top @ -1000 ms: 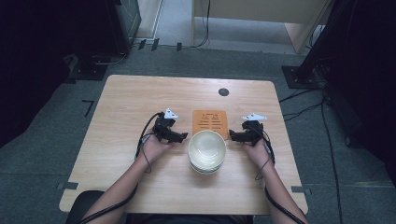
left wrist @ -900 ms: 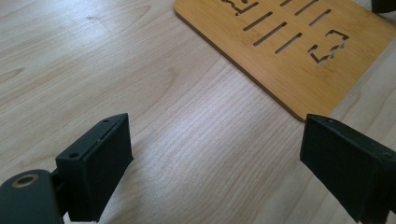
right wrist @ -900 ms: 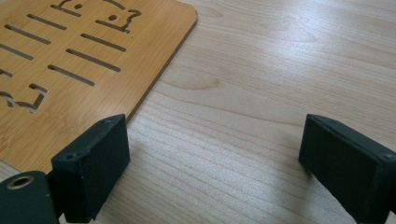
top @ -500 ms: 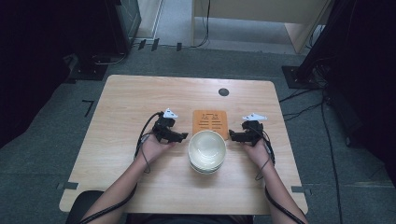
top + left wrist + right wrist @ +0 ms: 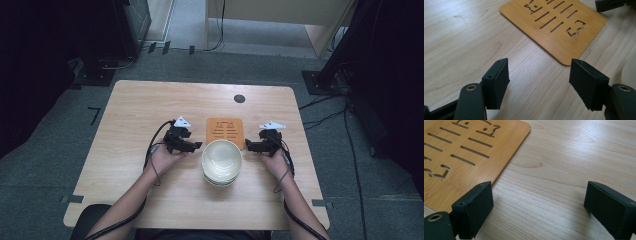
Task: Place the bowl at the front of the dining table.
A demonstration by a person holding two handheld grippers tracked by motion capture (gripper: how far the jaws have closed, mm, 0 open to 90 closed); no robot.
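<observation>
Both grippers, left [image 5: 196,145] and right [image 5: 248,146], gape empty beside the bowls [image 5: 222,161]; the left has been closing. Nothing grabbed yet.

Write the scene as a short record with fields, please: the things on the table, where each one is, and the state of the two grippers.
surface: wooden table
bowls: white stack at the near middle, between the two grippers
mat: slotted bamboo mat, flat, just behind the bowls
left gripper: beside the bowls, jaws apart and just been closing, nothing between them
right gripper: on the bowls' other side, jaws open, nothing between them
contact: neither gripper appears to grip the bowls
</observation>
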